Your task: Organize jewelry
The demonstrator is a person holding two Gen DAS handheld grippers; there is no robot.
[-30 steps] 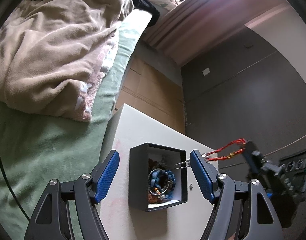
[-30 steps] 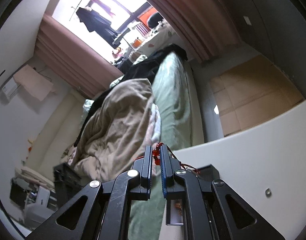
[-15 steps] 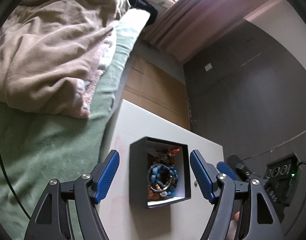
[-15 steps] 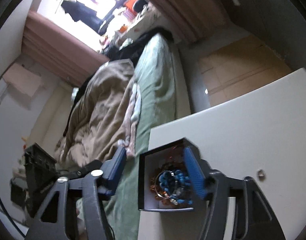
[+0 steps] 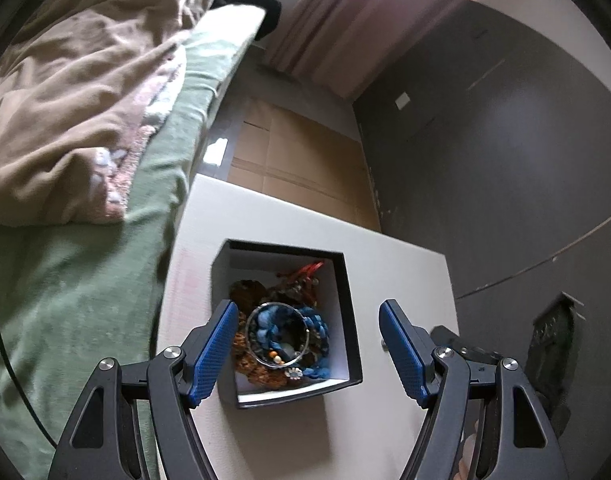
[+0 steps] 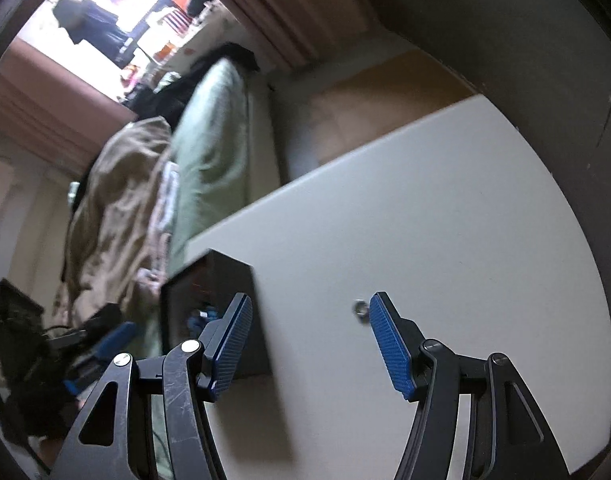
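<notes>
A black box (image 5: 351, 320) with a white inside stands on the white table (image 5: 405, 272). In it lie a blue bead bracelet (image 5: 317, 320), a silver bangle (image 5: 301, 354), brown beads and a red cord piece (image 5: 309, 269). My left gripper (image 5: 307, 312) hovers open over the box with nothing between its fingers. In the right wrist view the box (image 6: 229, 276) is to the left, and my right gripper (image 6: 311, 304) stands open and empty over the bare table (image 6: 425, 220). A small silver ring (image 6: 360, 307) lies on the table, just beside its right fingertip (image 6: 379, 304); the same ring (image 5: 384, 345) shows right of the box.
A bed with a green sheet (image 5: 85, 280) and a beige blanket (image 5: 77, 92) runs along the table's left side. Cardboard (image 5: 297, 148) covers the floor beyond the far edge. A dark wall (image 5: 505, 160) stands to the right, with a black device (image 5: 553, 340) low against it.
My right gripper, shut on a red cord piece a second ago, has opened; the cord now lies in the box. That gripper has swung down toward the ring. My left gripper has moved closer over the box.
</notes>
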